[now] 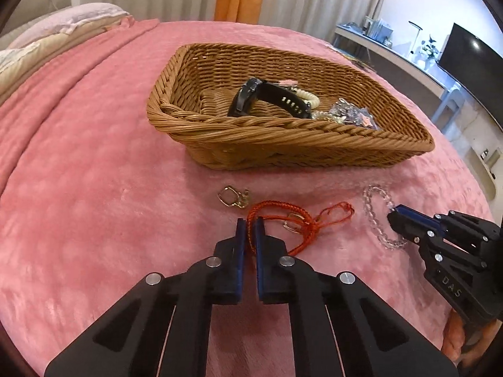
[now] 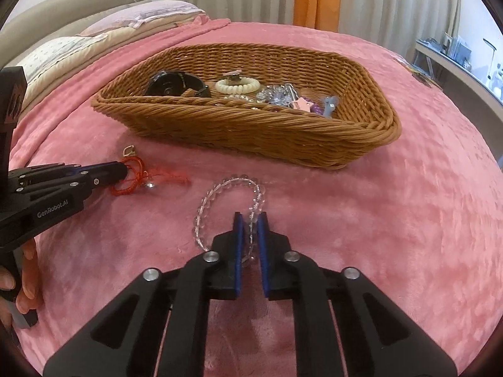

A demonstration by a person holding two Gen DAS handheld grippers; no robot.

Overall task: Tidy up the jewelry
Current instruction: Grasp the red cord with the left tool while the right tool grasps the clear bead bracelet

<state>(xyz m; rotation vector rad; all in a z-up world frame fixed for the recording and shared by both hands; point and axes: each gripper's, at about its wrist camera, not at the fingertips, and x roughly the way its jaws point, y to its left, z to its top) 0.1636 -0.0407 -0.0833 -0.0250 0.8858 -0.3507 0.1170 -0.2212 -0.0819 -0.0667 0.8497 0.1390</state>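
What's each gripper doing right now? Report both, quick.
Left gripper: shut on the red cord, which lies on the blanket.
Right gripper: shut on the clear bead bracelet, also on the blanket.

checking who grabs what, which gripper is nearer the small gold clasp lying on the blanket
Left. The left gripper, closed on the red cord bracelet, sits just short of the gold clasp. The right gripper is farther off, pinching the clear bead bracelet.
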